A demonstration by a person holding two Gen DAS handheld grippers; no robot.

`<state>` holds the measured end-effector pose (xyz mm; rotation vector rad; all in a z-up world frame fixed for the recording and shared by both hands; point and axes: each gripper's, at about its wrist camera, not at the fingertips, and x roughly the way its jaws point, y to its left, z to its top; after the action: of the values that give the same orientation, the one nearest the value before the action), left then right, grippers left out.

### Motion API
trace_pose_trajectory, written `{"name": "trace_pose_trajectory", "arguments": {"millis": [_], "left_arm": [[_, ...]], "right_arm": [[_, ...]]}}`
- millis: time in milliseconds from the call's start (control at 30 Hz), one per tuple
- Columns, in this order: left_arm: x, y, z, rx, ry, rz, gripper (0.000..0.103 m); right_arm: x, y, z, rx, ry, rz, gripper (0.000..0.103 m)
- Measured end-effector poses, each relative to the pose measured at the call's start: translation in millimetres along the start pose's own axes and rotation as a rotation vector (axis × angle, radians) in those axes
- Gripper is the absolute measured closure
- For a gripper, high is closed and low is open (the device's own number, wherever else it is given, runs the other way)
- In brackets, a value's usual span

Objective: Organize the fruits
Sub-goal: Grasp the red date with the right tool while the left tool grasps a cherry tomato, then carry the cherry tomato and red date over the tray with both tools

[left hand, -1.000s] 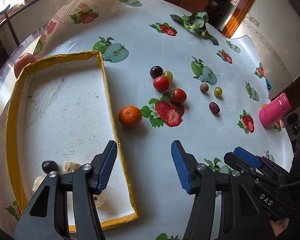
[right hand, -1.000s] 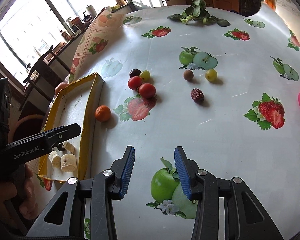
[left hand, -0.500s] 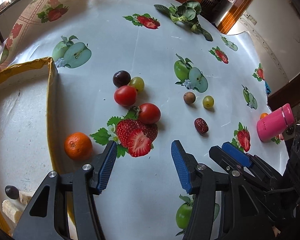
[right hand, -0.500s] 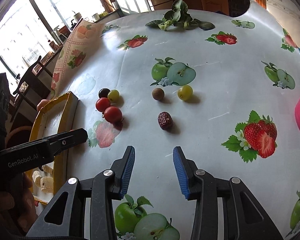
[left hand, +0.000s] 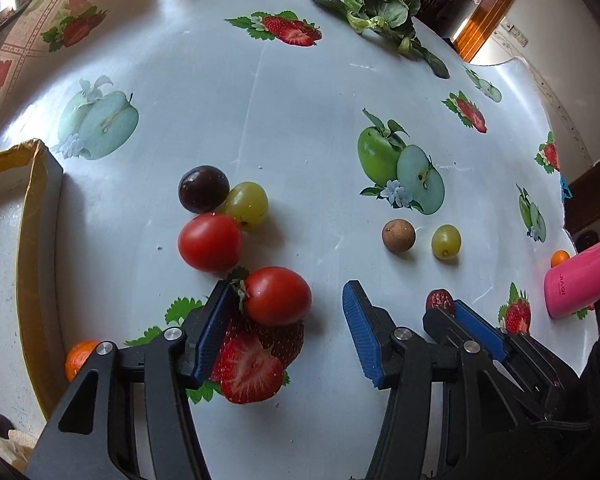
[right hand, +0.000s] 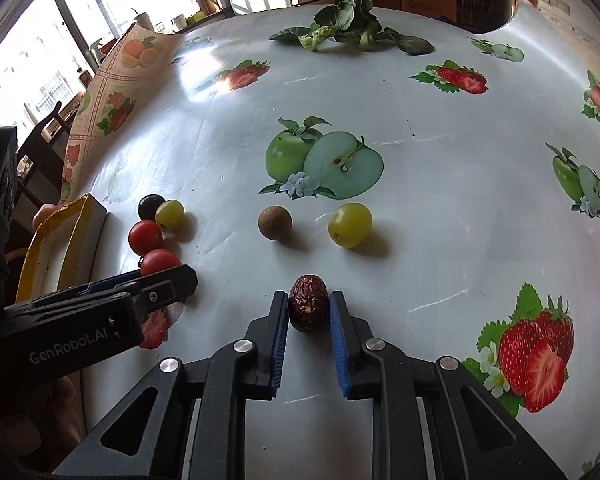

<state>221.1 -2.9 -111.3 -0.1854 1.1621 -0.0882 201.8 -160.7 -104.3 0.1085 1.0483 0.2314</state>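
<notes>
From my left wrist camera, my left tool (left hand: pixel 286 332) sits low over the bench (left hand: pixel 300 128) with its jaws wide apart. A red tomato (left hand: pixel 278 296) lies between them, touching or nearly touching the left finger and well clear of the right one. Just behind it are a second tomato (left hand: pixel 210 242), a green grape (left hand: pixel 247 205) and a dark plum (left hand: pixel 203 189), bunched together. The yellow-edged tray (left hand: pixel 34 240) runs along the left, with an orange (left hand: pixel 78 362) just beside its wall. My risk here, as I judge it: the fruit sits off-centre, so closing may roll it sideways into its neighbours, and a hard squeeze could split it.

From my right wrist camera, my right tool (right hand: pixel 309 312) reaches forward, close to the bench, its blue pads on both sides of a wrinkled red date (right hand: pixel 308 302). The jaws are narrow around it; I cannot tell if they truly press it. The date still looks to rest on the bench. A brown longan (right hand: pixel 275 223) and a second grape (right hand: pixel 350 225) lie beyond. Only the tips hold it, so it could slip out when lifted. The left tool crosses close on the left, so the tools might bump heading for the tray.
</notes>
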Motion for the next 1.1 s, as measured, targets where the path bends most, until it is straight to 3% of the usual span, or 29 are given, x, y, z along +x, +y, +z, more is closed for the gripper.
{"name": "trace_pose_trajectory", "arguments": {"millis": [67, 467, 700, 1100], "left_arm": [[1.0, -2.6, 0.1, 0.035, -0.008, 0.027, 0.072], [-25.2, 3.6, -32.6, 0.059, 0.012, -0.004, 0.073], [-59.5, 13.6, -53.4, 0.04, -0.006, -0.033, 0.073], [-106.2, 40.9, -83.0, 0.029, -0.047, -0.019, 0.073]], "right_arm": [[-4.6, -2.4, -3.8, 0.019, -0.006, 0.004, 0.083], [-42.3, -0.5, -26.2, 0.083, -0.022, 0.063, 0.083], [-63.9, 16.4, -42.7, 0.076, -0.026, 0.091, 0.083], [-87.7, 55.0, -62.6, 0.026, -0.037, 0.123, 0.083]]}}
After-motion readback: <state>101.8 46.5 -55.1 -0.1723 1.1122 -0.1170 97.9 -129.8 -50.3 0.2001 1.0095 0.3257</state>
